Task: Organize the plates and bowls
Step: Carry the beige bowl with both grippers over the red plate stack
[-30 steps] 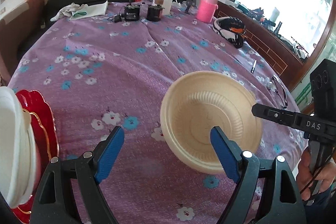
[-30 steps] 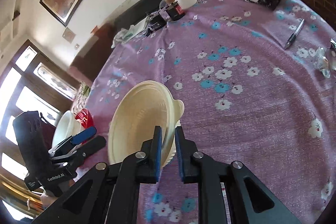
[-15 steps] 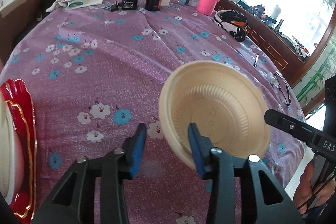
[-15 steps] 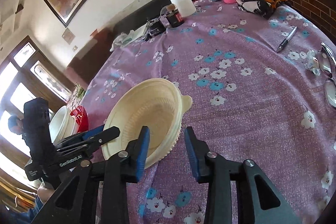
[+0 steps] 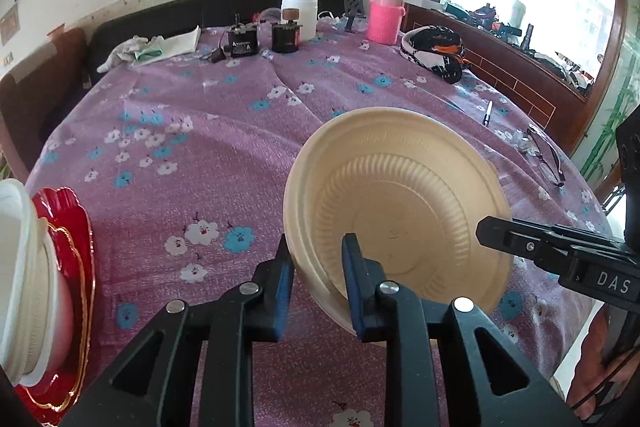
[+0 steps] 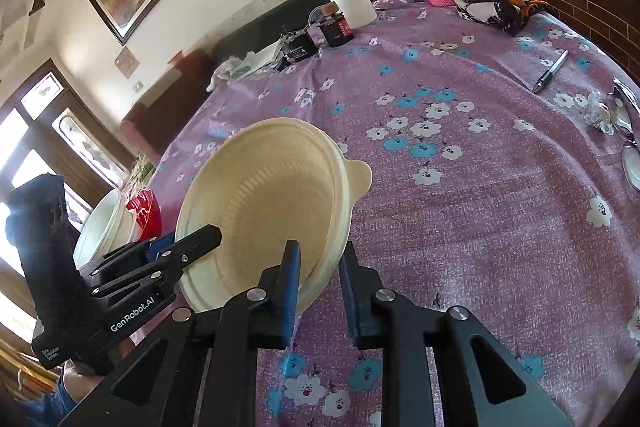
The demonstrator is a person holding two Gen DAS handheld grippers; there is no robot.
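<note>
A cream disposable bowl (image 5: 400,203) is held tilted above the purple flowered tablecloth (image 5: 192,131). My left gripper (image 5: 316,279) is shut on its near-left rim. My right gripper (image 6: 318,279) has its fingers on either side of the opposite rim (image 6: 320,267), with a gap on the right side. The bowl (image 6: 260,203) shows a side tab in the right wrist view. A red plate (image 5: 76,259) with white bowls (image 5: 20,279) stacked on it sits at the table's left edge, also seen in the right wrist view (image 6: 104,223).
At the far side stand a white jar (image 5: 299,11), two dark jars (image 5: 285,37), a pink bottle (image 5: 386,11), a cloth (image 5: 152,47) and a black-and-orange cap (image 5: 434,53). A pen (image 6: 551,71) and glasses (image 6: 628,131) lie at the right.
My left gripper has closed from wide open onto the bowl's rim. My right gripper has opened from its tight hold on the other rim. The bowl stays lifted.
</note>
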